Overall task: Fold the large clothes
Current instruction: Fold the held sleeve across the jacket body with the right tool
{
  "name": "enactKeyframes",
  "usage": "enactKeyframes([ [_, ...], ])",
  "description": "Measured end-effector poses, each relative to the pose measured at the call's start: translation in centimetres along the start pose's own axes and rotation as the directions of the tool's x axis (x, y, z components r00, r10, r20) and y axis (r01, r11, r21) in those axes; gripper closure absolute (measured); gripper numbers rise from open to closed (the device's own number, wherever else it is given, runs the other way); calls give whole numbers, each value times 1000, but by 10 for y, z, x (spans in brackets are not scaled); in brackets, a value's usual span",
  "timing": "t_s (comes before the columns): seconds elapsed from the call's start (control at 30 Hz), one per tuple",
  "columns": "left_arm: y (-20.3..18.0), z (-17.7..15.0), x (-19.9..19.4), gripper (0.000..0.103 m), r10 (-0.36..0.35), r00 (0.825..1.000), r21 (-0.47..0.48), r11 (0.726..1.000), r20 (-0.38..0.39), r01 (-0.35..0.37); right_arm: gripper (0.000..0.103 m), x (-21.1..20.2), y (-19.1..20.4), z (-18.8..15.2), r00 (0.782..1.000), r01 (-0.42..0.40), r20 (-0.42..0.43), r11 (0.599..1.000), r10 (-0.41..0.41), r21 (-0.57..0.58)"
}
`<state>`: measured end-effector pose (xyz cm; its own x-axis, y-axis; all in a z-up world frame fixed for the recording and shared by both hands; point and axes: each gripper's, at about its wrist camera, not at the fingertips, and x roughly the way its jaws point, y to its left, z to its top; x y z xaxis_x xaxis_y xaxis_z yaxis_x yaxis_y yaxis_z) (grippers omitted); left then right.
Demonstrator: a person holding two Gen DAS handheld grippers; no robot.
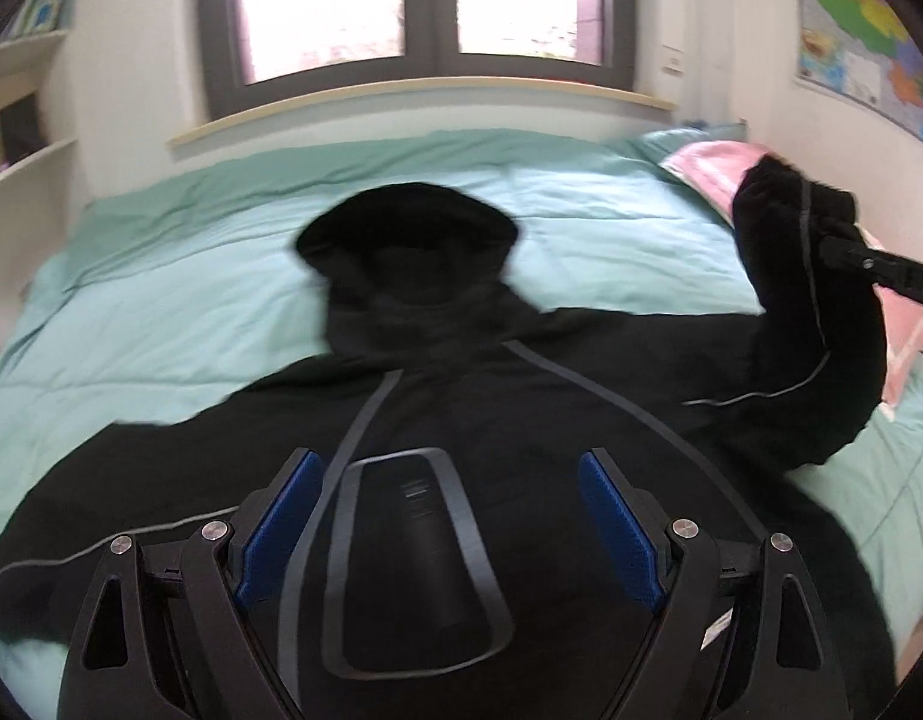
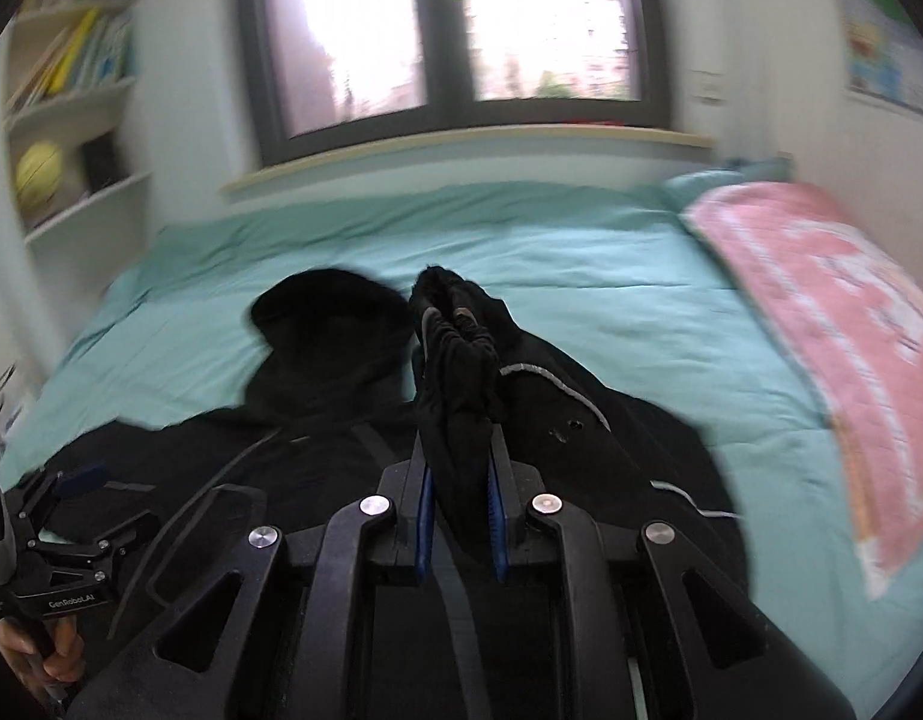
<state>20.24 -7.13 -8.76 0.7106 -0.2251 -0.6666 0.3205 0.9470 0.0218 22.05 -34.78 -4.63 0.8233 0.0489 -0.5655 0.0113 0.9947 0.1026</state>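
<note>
Bedroom interior: dark-framed window (image 1: 428,6), overexposed with daylight, above pale sill (image 1: 419,108); white walls; white shelving (image 2: 71,108) with books at left; colourful map (image 1: 863,42) at right; bed (image 1: 161,276) under turquoise quilt.

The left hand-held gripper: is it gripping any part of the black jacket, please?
No, the left hand-held gripper stands open above the black jacket.

free: bedspread (image 1: 179,276) beyond hood | blocked right: pink blanket (image 2: 821,324)

daylight, window (image 1: 425,6) blown out | motion blur | fisheye edges dark, warped
</note>
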Motion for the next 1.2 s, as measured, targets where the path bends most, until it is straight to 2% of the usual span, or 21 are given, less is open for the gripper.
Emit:
enactKeyframes([
  [0.13, 42, -19, -6, 15, 30, 1000, -42, 999, 2, -30, 86, 37, 76, -12, 996, -74, -64, 995, 70, -69],
  [0.23, 72, -36, -6, 15, 79, 997, -86, 993, -4, -79, 86, 68, 132, -35, 983, -140, -135, 984, 125, -110],
  [0.3, 86, -43, 0, 15, 87, 996, -112, 990, -17, -89, 86, 94, 169, -54, 968, -187, -197, 973, 158, -134],
  [0.43, 117, -61, 10, 15, 64, 996, -159, 985, -63, -73, 86, 148, 219, -95, 941, -201, -307, 963, 140, -179],
  [0.5, 129, -70, 18, 15, 49, 994, -176, 982, -94, -65, 86, 170, 225, -111, 926, -203, -354, 964, 132, -171],
  [0.57, 136, -75, 24, 15, 32, 994, -186, 981, -108, -52, 85, 186, 224, -122, 909, -204, -396, 969, 133, -143],
  [0.63, 140, -77, 29, 15, 2, 993, -197, 980, -120, -26, 82, 185, 226, -126, 909, -211, -392, 967, 140, -144],
  [0.67, 142, -77, 33, 15, -36, 991, -209, 978, -128, 8, 71, 180, 226, -124, 905, -228, -396, 962, 154, -149],
  [0.7, 143, -77, 36, 15, -70, 989, -223, 974, -131, 39, 52, 177, 226, -123, 899, -246, -403, 958, 170, -145],
  [0.73, 143, -76, 38, 15, -108, 985, -238, 968, -135, 73, 47, 169, 223, -121, 896, -265, -399, 955, 193, -134],
  [0.77, 142, -73, 41, 15, -159, 977, -256, 959, -141, 119, 45, 157, 220, -117, 902, -278, -378, 952, 211, -132],
  [0.83, 139, -65, 47, 15, -279, 949, -290, 930, -146, 228, 45, 133, 212, -110, 914, -284, -340, 948, 223, -144],
  [0.87, 135, -62, 52, 15, -305, 940, -293, 922, -155, 251, 45, 117, 204, -105, 928, -264, -310, 952, 207, -154],
  [0.93, 128, -55, 63, 15, -324, 929, -304, 916, -180, 261, 45, 99, 190, -99, 946, -232, -269, 959, 183, -162],
  [1.03, 105, -44, 89, 15, -322, 919, -300, 921, -227, 249, 45, 74, 159, -91, 969, -150, -221, 974, 110, -172],
  [1.13, 84, -41, 122, 15, -309, 905, -299, 928, -293, 220, 45, 59, 120, -86, 977, -86, -207, 988, 58, -128],
  [1.17, 79, -40, 128, 23, -296, 905, -298, 932, -304, 205, 45, 56, 107, -86, 977, -60, -209, 992, 36, -111],
  [1.2, 72, -39, 139, 46, -283, 905, -288, 938, -318, 193, 45, 57, 92, -86, 978, -34, -208, 995, 13, -96],
])
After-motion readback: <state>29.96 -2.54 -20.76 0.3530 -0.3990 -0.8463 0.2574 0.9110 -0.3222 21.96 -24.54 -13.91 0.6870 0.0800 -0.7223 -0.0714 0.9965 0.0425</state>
